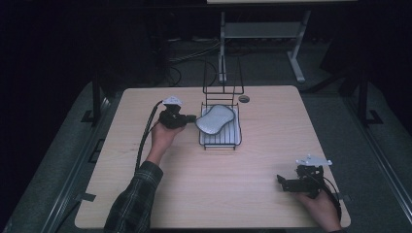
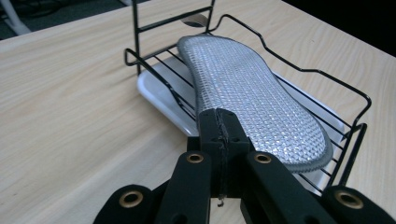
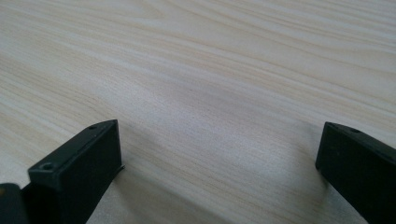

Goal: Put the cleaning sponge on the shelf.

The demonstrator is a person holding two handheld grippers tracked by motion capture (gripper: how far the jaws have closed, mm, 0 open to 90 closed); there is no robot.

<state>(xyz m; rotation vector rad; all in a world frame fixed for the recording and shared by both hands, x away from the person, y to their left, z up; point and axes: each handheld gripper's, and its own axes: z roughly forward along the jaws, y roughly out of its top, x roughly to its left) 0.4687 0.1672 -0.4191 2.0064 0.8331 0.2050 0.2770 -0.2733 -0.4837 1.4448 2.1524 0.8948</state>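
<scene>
Silver-grey diamond-textured insole [image 2: 252, 93]; black wire rack [image 2: 322, 74]; white tray [image 2: 159, 91]; sleeve [image 1: 133, 201] perhaps green plaid.

Matt wood table [image 1: 209, 189], glossy wire rack [image 2: 322, 74]

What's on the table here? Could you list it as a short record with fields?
surface: wooden table
rack: black wire rack on a white tray, far middle
insole: silvery insole, lying tilted on the rack
left tool: shut on the insole's edge
right tool: open, low over bare table at the near right
</scene>
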